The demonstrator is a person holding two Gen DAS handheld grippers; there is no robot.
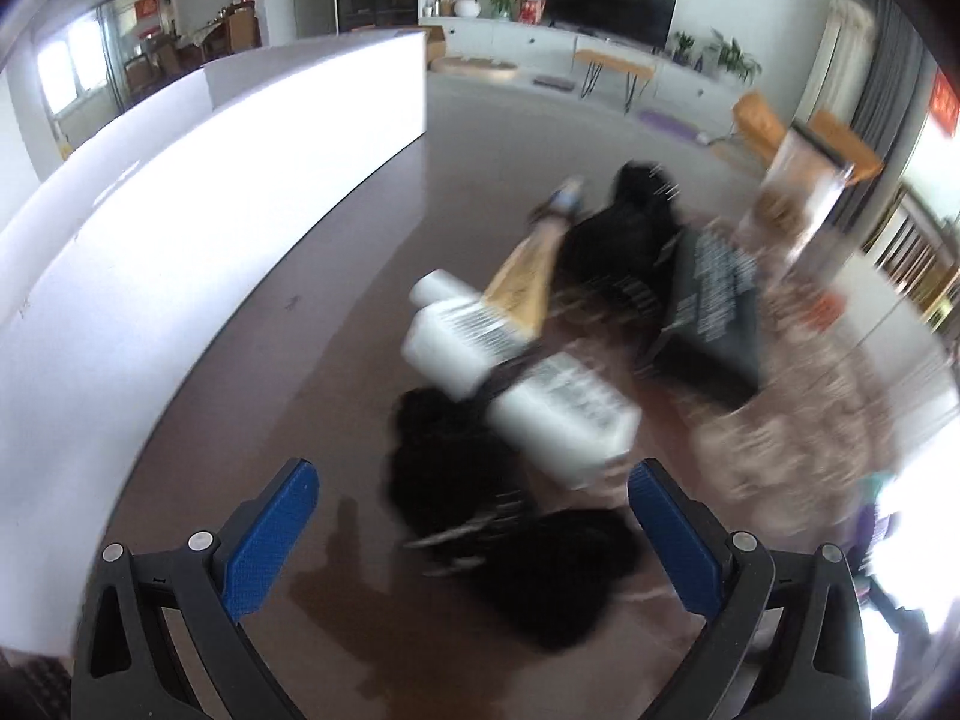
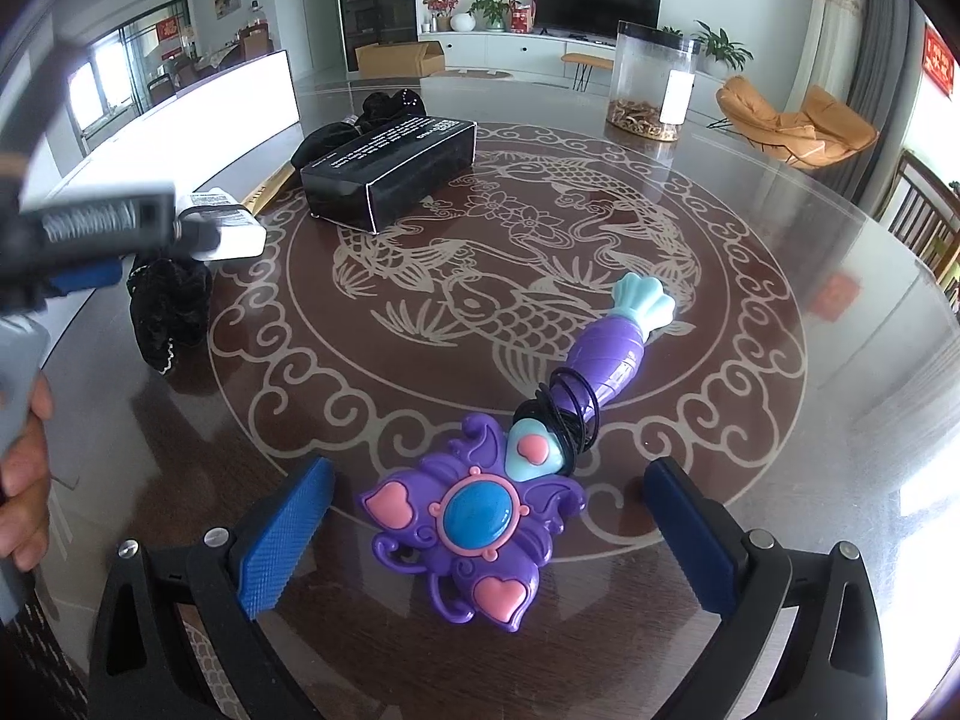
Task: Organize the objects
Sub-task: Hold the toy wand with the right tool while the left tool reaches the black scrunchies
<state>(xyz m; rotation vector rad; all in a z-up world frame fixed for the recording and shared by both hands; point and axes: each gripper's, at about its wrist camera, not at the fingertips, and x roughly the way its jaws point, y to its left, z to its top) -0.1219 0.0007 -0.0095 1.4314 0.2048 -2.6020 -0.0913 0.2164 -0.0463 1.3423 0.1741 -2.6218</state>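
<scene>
The right hand-held gripper [image 2: 489,531] hangs low over the round glass-topped bench [image 2: 750,240], its blue-padded jaws spread wide and empty on either side of a purple toy wand [image 2: 480,516]. The wand lies flat on the glass between the pads without touching either; its butterfly-shaped head with a blue centre and pink hearts sits nearest the camera, and the handle runs away to the right, ending in a pale blue shell tip. Thin black hair ties [image 2: 570,414] are looped around the handle just behind the head. Farther back stands a clear cylindrical canister [image 2: 651,81] near the far right edge of the bench, upright, holding only a shallow layer of brownish pieces at the bottom; what they are cannot be told. A black box [image 2: 390,171] with white print lies on its side left of centre, with black fabric [image 2: 372,114] bunched behind it. In the left wrist view, which is badly blurred, the left hand-held gripper [image 1: 474,531] also stands wide open and holds nothing, poised above a dark fuzzy bundle [image 1: 456,468]. Just beyond lie white bottles [image 1: 564,420] with printed labels and a tan tube-like item [image 1: 525,282], lying across one another. A white panel [image 1: 210,192] runs along the left side of the bench.
</scene>
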